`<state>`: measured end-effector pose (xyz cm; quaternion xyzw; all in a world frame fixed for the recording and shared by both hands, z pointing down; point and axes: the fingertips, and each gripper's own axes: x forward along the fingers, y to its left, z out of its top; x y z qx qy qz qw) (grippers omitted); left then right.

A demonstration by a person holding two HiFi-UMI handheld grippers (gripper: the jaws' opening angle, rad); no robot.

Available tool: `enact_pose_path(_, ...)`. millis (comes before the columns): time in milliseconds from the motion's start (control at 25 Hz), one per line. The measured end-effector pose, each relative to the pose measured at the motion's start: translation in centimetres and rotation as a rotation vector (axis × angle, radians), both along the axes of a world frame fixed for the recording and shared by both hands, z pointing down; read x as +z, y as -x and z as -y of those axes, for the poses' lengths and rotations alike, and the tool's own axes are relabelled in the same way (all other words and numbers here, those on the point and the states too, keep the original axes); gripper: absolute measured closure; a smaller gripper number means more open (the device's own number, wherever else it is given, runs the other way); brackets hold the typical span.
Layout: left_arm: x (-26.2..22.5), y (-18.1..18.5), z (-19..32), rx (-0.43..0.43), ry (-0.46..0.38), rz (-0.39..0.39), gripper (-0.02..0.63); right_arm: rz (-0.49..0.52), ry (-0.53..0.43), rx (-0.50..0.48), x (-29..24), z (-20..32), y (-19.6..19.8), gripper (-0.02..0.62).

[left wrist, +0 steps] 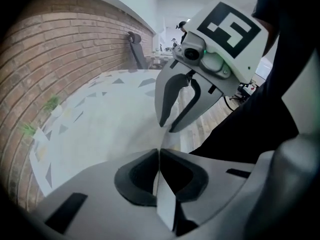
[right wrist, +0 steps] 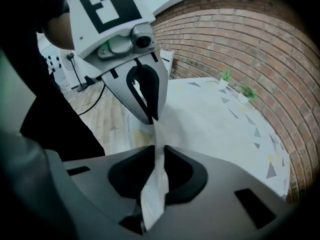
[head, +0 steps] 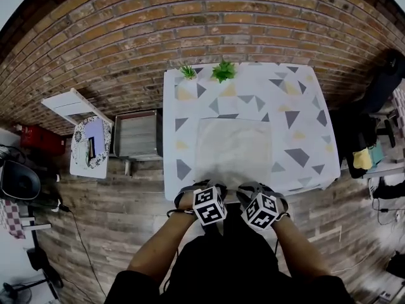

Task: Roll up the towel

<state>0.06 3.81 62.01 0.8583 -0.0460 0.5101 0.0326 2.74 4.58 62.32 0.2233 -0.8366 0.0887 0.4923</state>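
Two handheld grippers sit side by side at the near edge of a white rectangular cloth towel [head: 234, 147]. It lies flat on a table covered in white cloth printed with grey and yellow triangles [head: 304, 106], and it stretches away ahead of both sets of jaws. The left gripper [left wrist: 159, 156] has its jaws pressed together on a thin fold of the towel's near edge, lifted just off the table. Just to its right, the right gripper [right wrist: 159, 151] has its jaws a little apart. A thicker bunched fold of the same edge fills that gap and touches both pads. Two small green potted plants [head: 205, 72] stand well beyond the grippers, at the table's far edge.
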Motion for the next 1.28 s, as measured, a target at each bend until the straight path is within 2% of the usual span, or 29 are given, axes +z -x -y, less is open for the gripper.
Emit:
enact_pose_path(40,0.1,0.1,-0.1,0.016,-0.004,0.012,0.578,-0.015,-0.005,-0.005,0.2,0.0,-0.1,0.565)
enact_pose_path(280,0.8,1.5,-1.5,0.113,0.006,0.078,0.577,-0.051,0.068,-0.096,1.4,-1.4,-0.4,0.569)
enact_pose_path(600,1.2,2.0,-0.6,0.102,0.066,0.093,0.575,-0.083,0.153,-0.151,2.2,-0.3,-0.7,0.566)
enact_pose_path(760,1.5,2.6,1.2,0.093,0.026,0.13,0.558,-0.113,0.16,-0.179,2.5,1.3,-0.9,0.548)
enact_pose_path(840,1.5,2.7,1.8,0.085,0.002,0.149,0.474,-0.116,0.157,-0.193,2.5,1.8,-0.9,0.54)
enact_pose_path(880,1.4,2.7,2.0,0.082,-0.013,0.154,0.462,-0.116,0.156,-0.2,2.6,1.9,-0.9,0.538)
enact_pose_path(1080,0.0,1.6,1.6,0.096,-0.083,0.124,0.456,-0.118,0.158,-0.207,2.6,2.1,-0.8,0.534)
enact_pose_path(1280,0.4,0.2,-0.6,0.161,-0.106,0.132,0.456,-0.115,0.176,-0.156,2.7,1.8,-1.3,0.54)
